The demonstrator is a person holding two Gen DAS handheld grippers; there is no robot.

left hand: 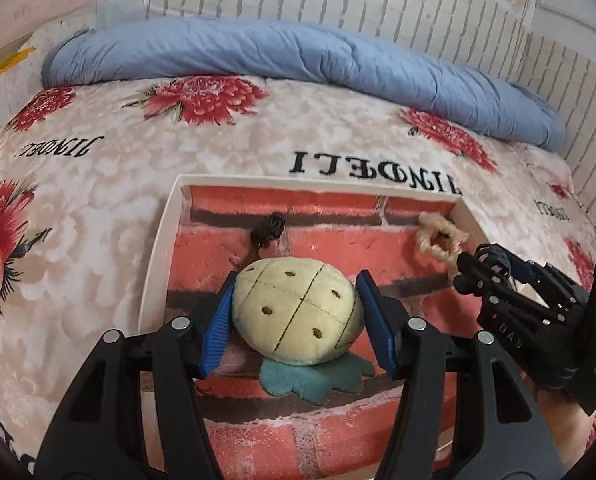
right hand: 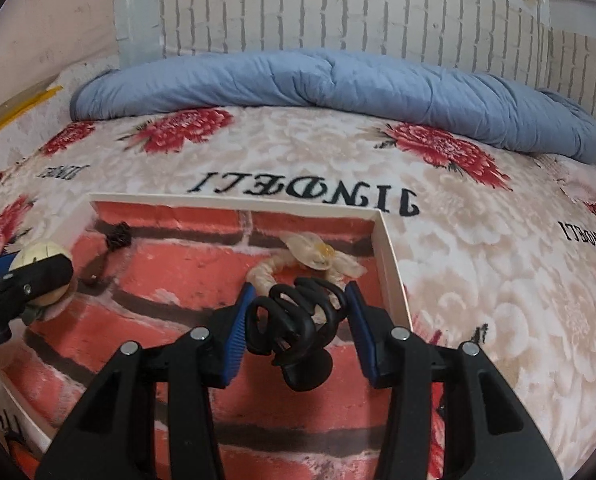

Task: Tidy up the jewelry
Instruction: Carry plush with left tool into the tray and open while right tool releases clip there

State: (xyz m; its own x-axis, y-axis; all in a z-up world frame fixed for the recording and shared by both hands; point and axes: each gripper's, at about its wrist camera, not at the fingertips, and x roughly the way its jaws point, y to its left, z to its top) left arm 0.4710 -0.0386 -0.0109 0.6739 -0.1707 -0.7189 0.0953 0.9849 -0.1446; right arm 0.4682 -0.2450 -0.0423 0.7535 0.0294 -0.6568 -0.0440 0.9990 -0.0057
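Observation:
A shallow white-rimmed tray [left hand: 160, 248] with a red brick-pattern floor lies on the bed; its rim also shows in the right wrist view [right hand: 392, 256]. My left gripper [left hand: 296, 316] is shut on a cream plush pineapple clip [left hand: 298, 312] with a teal leaf base, inside the tray. My right gripper [right hand: 298, 324] holds a black claw hair clip [right hand: 294, 328] between its blue pads, low over the tray's right side. A cream scrunchie [right hand: 298, 264] lies just beyond it by the far right corner. A dark brown hair tie [left hand: 268, 230] lies near the far wall.
The bed has a floral blanket [left hand: 98, 184] with black lettering. A rolled blue quilt [left hand: 298, 60] lies along the far side under a white brick-pattern wall. The right gripper body [left hand: 530, 304] is at the tray's right edge in the left wrist view.

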